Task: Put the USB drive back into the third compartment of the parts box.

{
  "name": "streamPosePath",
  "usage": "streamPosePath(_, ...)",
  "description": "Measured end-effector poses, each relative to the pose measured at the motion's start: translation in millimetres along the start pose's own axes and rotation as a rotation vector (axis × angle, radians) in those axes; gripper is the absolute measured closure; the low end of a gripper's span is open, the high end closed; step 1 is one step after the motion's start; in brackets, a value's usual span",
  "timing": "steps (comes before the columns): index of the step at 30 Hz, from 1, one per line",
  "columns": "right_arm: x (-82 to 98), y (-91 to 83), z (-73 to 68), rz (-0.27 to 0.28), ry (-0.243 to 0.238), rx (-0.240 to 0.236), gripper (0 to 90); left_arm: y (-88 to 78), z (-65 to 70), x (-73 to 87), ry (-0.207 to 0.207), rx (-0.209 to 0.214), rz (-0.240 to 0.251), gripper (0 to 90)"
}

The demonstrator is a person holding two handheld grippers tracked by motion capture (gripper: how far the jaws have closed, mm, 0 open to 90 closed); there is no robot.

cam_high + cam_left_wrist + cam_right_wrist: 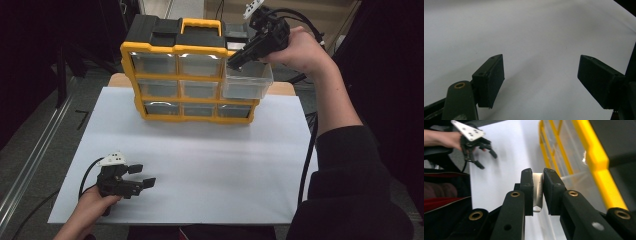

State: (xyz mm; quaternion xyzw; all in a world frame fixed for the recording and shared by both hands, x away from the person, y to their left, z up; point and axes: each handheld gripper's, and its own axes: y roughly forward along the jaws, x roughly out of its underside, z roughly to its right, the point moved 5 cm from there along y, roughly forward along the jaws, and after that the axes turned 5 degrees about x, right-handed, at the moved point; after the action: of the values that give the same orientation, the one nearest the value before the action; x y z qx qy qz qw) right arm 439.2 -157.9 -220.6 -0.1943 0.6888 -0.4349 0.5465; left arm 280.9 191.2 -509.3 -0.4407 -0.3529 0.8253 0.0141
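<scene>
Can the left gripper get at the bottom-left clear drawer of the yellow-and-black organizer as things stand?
Probably yes: the left gripper rests open on the white sheet, with bare sheet between it and the bottom-left clear drawer.

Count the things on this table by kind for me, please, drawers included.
Yellow-and-black plastic drawer cabinet: 1
Clear plastic drawers seated in the cabinet: 8
Clear plastic drawer pulled out, gripped by the right gripper: 1
Hand-held black grippers, counting the left gripper: 2
White sheet: 1
Total: 13

A clear glossy plastic drawer (247,80) hangs from a matt yellow-and-black plastic cabinet (172,47) on smooth white paper (200,160).
</scene>
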Motion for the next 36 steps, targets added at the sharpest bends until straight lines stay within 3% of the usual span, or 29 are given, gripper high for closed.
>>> streamPosePath(2, 2.3, 1.1, 5.4, -0.009, 0.016, 0.018, 76.3, -0.1, -0.1, -0.1, -0.001, 0.0, 0.001, 22.9)
streamPosePath(4, 7.6, 2.3, 17.1, -0.019, 0.07, 0.065, 76.3, 0.1, -0.1, -0.2, 0.001, 0.0, 0.001, 22.9)
streamPosePath(6, 11.0, 3.5, 23.0, -0.02, 0.102, 0.082, 76.3, 0.3, 0.3, -0.1, 0.003, 0.002, -0.001, 22.9)
streamPosePath(14, 20.5, 10.9, 30.0, -0.022, 0.131, 0.082, 75.8, 0.5, 0.2, -0.1, 0.002, 0.001, -0.001, 22.9)
streamPosePath(17, 23.6, 12.3, 30.7, -0.011, 0.153, 0.077, 66.9, 0.7, 0.3, -0.2, 0.0, 0.001, 0.001, 22.9)
streamPosePath(19, 24.5, 12.6, 30.5, -0.01, 0.145, 0.08, 66.4, 0.7, 0.5, -0.2, 0.001, 0.0, -0.001, 22.9)
streamPosePath(24, 25.5, 10.7, 26.0, 0.017, 0.14, 0.073, 57.8, 1.1, 1.0, -0.2, -0.001, 0.001, -0.003, 22.9)
streamPosePath(27, 23.9, 10.2, 15.1, 0.032, 0.112, 0.048, 46.4, 1.0, 0.8, -0.2, 0.002, 0.001, 0.0, 22.9)
streamPosePath(30, 21.5, 8.1, 4.0, 0.049, 0.08, 0.036, 43.5, 1.2, 0.6, -0.2, -0.002, -0.001, -0.001, 22.9)
streamPosePath(36, 21.1, 4.5, -14.1, 0.062, 0.074, 0.015, 34.2, 1.3, 0.7, -0.1, -0.004, -0.003, 0.001, 22.9)
